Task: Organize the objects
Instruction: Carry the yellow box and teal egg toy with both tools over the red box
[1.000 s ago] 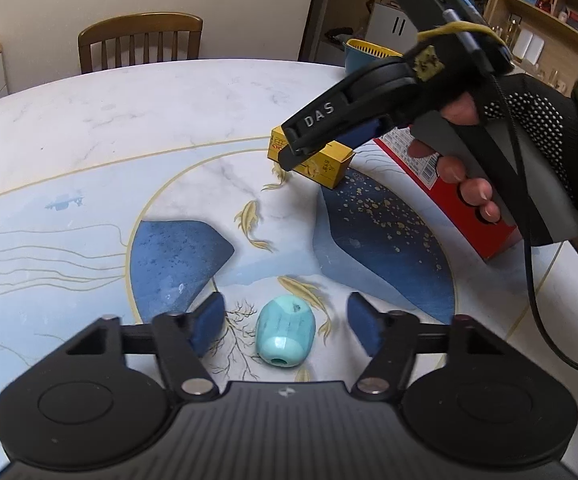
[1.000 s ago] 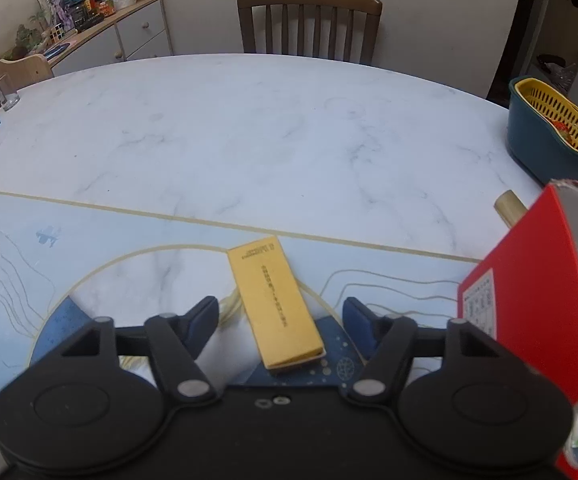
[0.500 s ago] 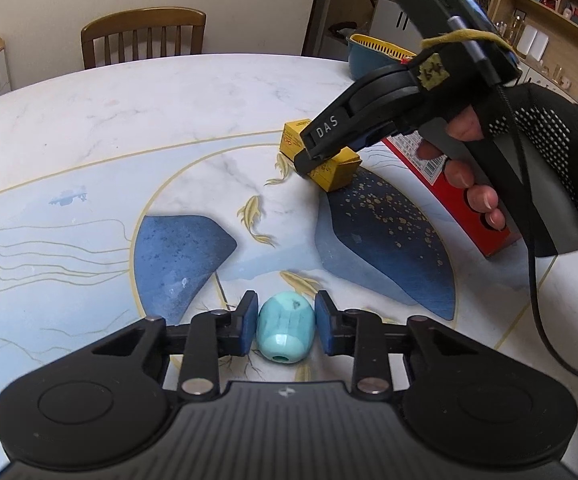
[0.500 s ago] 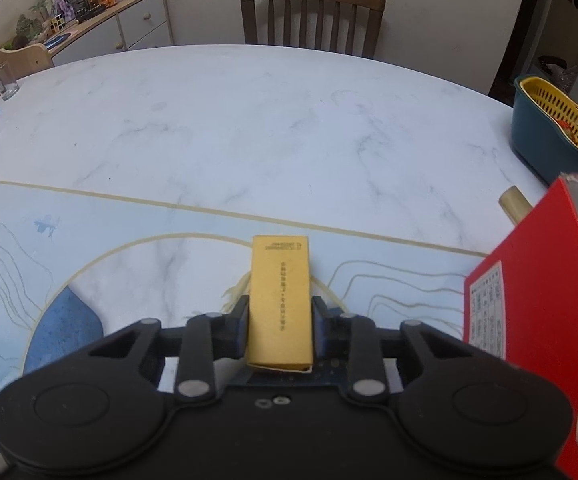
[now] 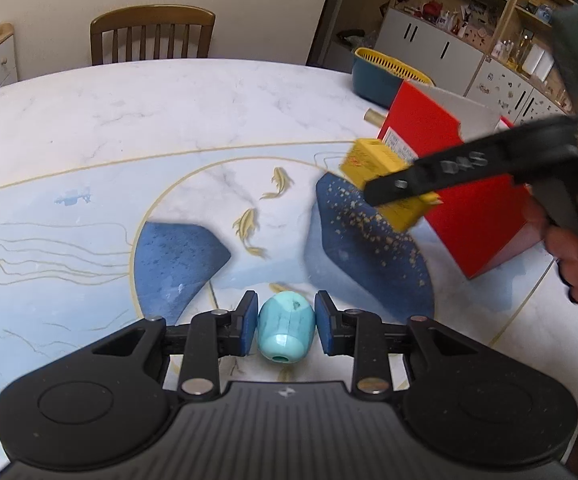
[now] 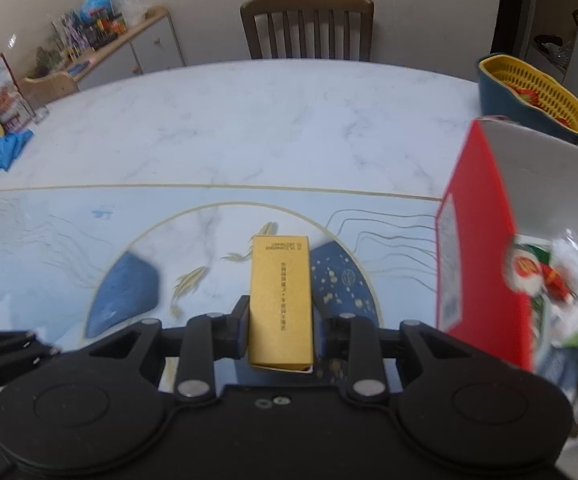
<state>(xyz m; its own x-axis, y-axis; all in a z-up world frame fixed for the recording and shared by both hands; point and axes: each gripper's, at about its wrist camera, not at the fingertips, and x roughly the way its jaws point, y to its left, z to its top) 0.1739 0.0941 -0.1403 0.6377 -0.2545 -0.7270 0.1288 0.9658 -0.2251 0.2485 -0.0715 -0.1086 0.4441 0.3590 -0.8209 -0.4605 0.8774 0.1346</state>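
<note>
My left gripper [image 5: 286, 322] is shut on a small teal egg-shaped sharpener [image 5: 286, 327] and holds it just above the patterned table [image 5: 169, 120]. My right gripper [image 6: 280, 322] is shut on a long yellow box [image 6: 280, 300], lifted above the table. In the left wrist view the right gripper [image 5: 393, 190] holds that yellow box [image 5: 373, 166] in the air beside an open red box [image 5: 421, 120]. The red box [image 6: 477, 216] stands at the right in the right wrist view, with packets inside.
A blue basket with a yellow liner [image 5: 385, 76] stands at the table's far right edge, behind the red box. A wooden chair [image 5: 153, 34] stands at the far side. A blue cloth [image 6: 3, 154] lies at the left edge.
Both grippers closed, the left on the teal sharpener, the right on the yellow box. Both have since lifted; the right gripper has carried the yellow box up and right toward the red box.
</note>
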